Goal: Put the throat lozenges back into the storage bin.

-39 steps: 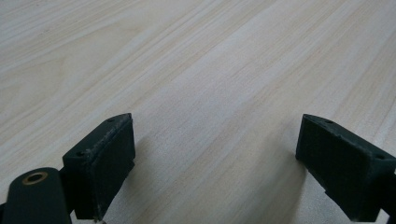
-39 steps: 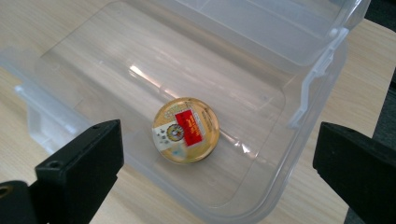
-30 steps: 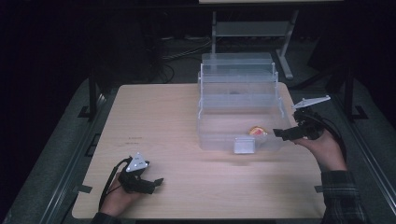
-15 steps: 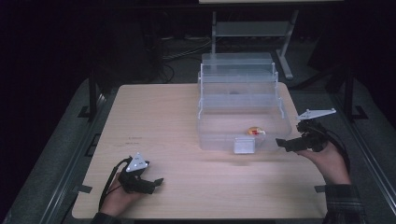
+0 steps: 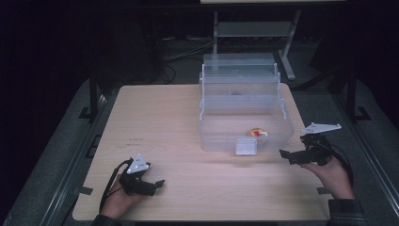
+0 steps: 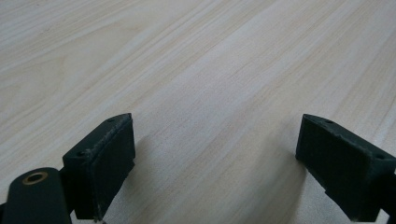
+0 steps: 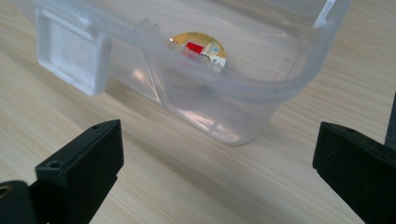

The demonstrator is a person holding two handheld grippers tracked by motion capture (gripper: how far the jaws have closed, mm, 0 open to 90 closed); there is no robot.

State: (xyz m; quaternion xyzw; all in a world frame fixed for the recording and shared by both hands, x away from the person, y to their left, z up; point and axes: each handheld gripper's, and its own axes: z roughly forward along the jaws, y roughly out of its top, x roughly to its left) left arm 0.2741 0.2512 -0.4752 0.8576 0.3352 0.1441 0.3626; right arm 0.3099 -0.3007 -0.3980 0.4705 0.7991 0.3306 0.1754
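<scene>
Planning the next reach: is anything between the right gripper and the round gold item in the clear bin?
Yes. The clear bin's front wall stands between the right gripper and the gold item; reaching over the rim looks necessary.

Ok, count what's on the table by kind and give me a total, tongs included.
Clear plastic storage box with open lid: 1
Round yellow item with red label, inside the box: 1
Handheld tongs, both open and empty: 2, left and right
Total: 4

Spread fingers (image 7: pixel 81 170) face clear bin (image 7: pixel 261 100) holding a round tin (image 7: pixel 198 49).
</scene>
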